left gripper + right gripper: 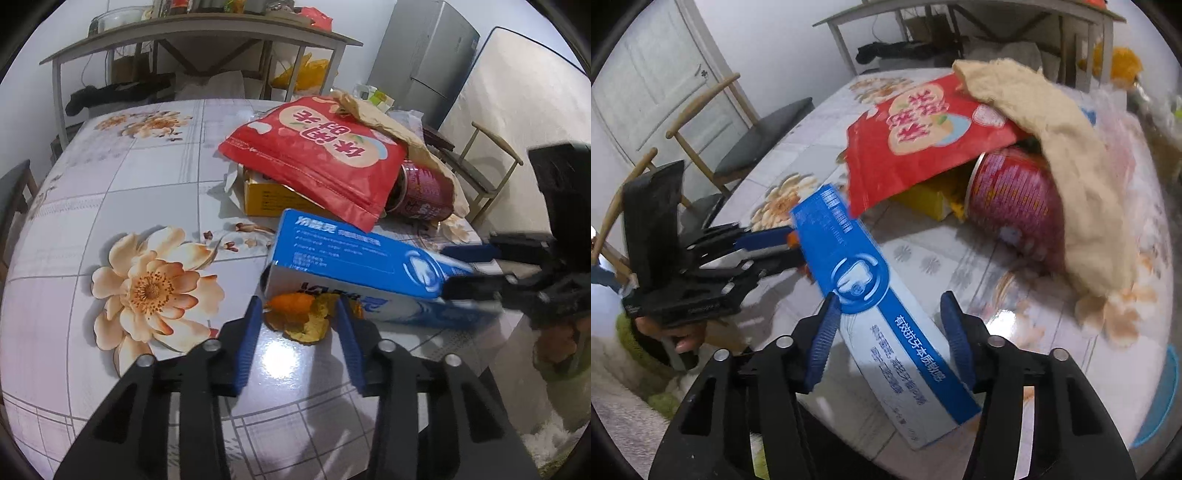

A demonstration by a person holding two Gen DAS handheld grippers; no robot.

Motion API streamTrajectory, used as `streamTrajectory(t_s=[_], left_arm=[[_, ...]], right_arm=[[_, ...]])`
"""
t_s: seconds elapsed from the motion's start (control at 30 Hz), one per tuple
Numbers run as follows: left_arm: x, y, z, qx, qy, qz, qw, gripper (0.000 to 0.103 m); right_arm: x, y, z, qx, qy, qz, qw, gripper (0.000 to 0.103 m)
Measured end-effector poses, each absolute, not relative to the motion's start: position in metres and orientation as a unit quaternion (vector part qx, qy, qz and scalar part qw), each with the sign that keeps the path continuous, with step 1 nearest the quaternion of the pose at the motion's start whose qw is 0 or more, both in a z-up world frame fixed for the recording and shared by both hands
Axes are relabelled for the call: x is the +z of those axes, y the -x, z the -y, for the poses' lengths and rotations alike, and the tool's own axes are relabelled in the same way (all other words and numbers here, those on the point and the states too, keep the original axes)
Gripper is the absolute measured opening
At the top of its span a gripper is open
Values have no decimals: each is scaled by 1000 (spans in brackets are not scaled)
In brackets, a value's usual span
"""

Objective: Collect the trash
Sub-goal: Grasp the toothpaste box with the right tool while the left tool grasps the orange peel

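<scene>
Left gripper (pixel 297 314), nearest the left wrist camera: blue pads at a narrow gap on either side of a piece of orange peel (pixel 301 314) lying on the table (pixel 155 177). The right pad touches the peel's edge; at the left pad I cannot tell whether it touches. The peel lies on the glossy floral tablecloth, tucked against the near end of the blue box (pixel 369 258).

Right gripper (pixel 890 332): jaws about half open, straddling the blue box, which lies diagonally between them with one end past the table edge. The left pad is at the box's side; a gap shows beside the right pad. Contact uncertain because of blur. In the left wrist view the right gripper enters from the right, its fingers (pixel 469 280) at the far end of the box.

Obstructions: the blue box lies directly behind the peel and crowds it. Just beyond the box is a heap: a red snack bag (pixel 314 162) lies over a yellow carton (pixel 269 199), and a red can (pixel 424 192) lies on its side beside them, half covered by crumpled brown paper (pixel 1052 147). The snack bag's lower corner overhangs the box's far end.

Surroundings: wooden chairs (pixel 738 140) with dark seats at the table's sides, a grey shelf table (pixel 199 40) behind, a white door (pixel 661 81), a grey fridge (pixel 424 59), and a yellow bag (pixel 303 74) under the shelf. A hand (pixel 679 336) holds the left gripper's handle in the right wrist view.
</scene>
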State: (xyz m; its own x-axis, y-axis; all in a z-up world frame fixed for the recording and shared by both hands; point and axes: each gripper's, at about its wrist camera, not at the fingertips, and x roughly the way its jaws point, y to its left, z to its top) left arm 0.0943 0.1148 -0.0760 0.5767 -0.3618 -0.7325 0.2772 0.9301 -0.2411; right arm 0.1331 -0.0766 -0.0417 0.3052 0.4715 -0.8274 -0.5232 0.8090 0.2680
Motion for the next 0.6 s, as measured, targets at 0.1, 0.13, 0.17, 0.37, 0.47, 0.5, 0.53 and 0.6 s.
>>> streamTrajectory(t_s=[0.1, 0.13, 0.17, 0.37, 0.47, 0.5, 0.53, 0.6], left_arm=[[-76, -95, -118, -185, 56, -423, 885, 33], [-76, -95, -118, -185, 56, -422, 886, 33], [-76, -95, -118, -186, 54, -420, 887, 31], [-73, -94, -118, -181, 55, -412, 891, 13], [-73, -93, -120, -180, 61, -411, 892, 9], [-72, -92, -120, -177, 61, -410, 893, 9], [-72, -91, -121, -173, 60, -409, 894, 8], [-70, -89, -124, -162, 59, -409, 896, 8]], right_arm=[[-43, -121, 75, 315, 14, -517, 796, 51], [-42, -118, 73, 320, 12, -518, 793, 51], [-41, -115, 71, 327, 10, -518, 790, 51], [-43, -115, 53, 321, 30, -515, 795, 49], [-45, -114, 48, 315, 31, -515, 796, 46], [-44, -113, 48, 313, 31, -516, 797, 46], [-44, -112, 48, 311, 32, -516, 798, 46], [-43, -109, 48, 305, 32, -518, 799, 46]])
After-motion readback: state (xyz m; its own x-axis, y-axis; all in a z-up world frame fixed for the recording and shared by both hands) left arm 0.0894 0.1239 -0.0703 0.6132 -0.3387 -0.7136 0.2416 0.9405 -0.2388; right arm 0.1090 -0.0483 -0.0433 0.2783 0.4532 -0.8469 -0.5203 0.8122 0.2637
